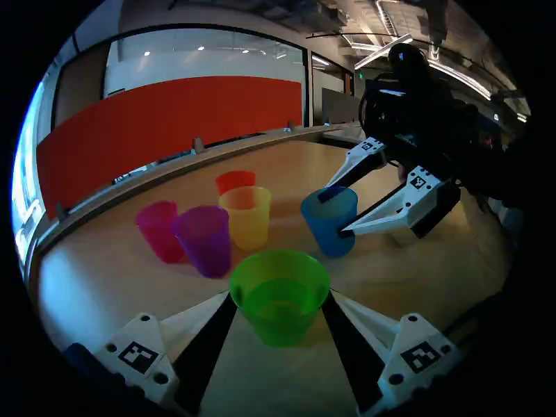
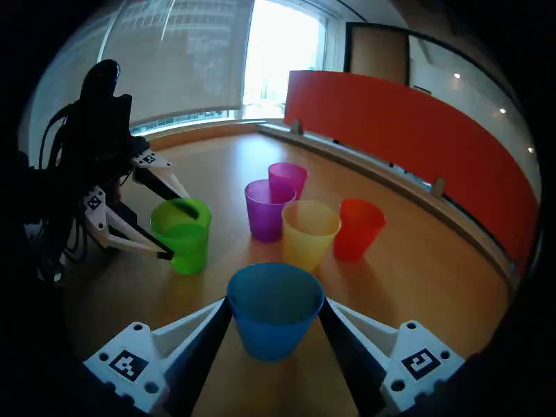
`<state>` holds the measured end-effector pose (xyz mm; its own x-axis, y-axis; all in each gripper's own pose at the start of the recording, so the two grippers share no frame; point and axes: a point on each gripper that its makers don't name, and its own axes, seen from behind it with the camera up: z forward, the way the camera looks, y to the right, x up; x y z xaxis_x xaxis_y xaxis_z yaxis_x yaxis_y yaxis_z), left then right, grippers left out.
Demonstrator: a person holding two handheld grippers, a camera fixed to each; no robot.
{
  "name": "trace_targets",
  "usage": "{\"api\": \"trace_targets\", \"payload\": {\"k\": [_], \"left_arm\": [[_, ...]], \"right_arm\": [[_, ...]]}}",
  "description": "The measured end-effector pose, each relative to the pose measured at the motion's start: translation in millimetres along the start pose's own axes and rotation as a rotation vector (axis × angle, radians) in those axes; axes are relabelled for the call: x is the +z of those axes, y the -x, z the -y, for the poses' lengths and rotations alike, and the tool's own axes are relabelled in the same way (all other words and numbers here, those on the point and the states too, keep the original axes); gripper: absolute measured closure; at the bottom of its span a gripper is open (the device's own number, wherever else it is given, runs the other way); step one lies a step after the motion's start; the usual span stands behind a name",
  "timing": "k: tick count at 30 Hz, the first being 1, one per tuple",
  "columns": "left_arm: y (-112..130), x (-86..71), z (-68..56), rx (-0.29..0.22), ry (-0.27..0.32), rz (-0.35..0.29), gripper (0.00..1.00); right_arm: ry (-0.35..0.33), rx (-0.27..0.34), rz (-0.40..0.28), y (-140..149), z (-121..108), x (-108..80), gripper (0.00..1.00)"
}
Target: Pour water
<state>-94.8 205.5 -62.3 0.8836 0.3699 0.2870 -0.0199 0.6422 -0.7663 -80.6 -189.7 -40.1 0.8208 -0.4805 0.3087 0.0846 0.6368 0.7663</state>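
Note:
A translucent green cup (image 1: 280,297) holding some water sits upright between my left gripper's fingers (image 1: 280,306), which press on both its sides. In the right gripper view the same green cup (image 2: 182,235) stands at the left, held by that far gripper (image 2: 174,233). A blue cup (image 2: 274,308) sits upright in my right gripper (image 2: 274,313), gripped on both sides. The left gripper view shows the blue cup (image 1: 330,221) at centre right with the right gripper (image 1: 333,214) closed on it. Both cups rest on or just above the wooden table (image 1: 104,278).
Magenta (image 1: 159,230), purple (image 1: 204,240), yellow (image 1: 246,216) and red (image 1: 235,182) cups stand grouped in the table's middle. A red panel (image 1: 167,125) runs along the far table edge. Windows (image 2: 278,55) lie beyond the table in the right gripper view.

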Motion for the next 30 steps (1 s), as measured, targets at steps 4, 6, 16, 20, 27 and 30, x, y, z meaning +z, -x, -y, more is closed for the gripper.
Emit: {"api": "trace_targets", "payload": {"k": [4, 6, 16, 20, 27, 30], "left_arm": [[4.1, 0.1, -1.7, 0.004, 0.008, 0.020, 0.15], [5.7, 0.5, -3.0, 0.007, 0.013, 0.028, 0.15], [8.0, 2.4, -5.0, 0.023, 0.017, 0.047, 0.15], [8.8, 1.9, -4.4, 0.021, 0.017, 0.053, 0.15], [10.8, 2.2, -3.7, 0.039, 0.012, 0.069, 0.14], [11.3, 2.3, -3.7, 0.046, 0.012, 0.077, 0.14]], "right_arm": [[-0.005, 0.005, 0.001, 1.8, 2.3, 0.3, 0.09], [-0.005, 0.006, 0.001, 2.1, 2.5, 0.4, 0.09], [-0.007, 0.000, 0.003, 5.6, 3.4, -2.5, 0.09], [-0.006, -0.004, 0.004, 7.3, 4.0, -3.7, 0.08], [0.005, -0.023, 0.029, 17.5, 2.3, -5.0, 0.08], [0.006, -0.029, 0.033, 19.7, 3.4, -4.8, 0.07]]}}
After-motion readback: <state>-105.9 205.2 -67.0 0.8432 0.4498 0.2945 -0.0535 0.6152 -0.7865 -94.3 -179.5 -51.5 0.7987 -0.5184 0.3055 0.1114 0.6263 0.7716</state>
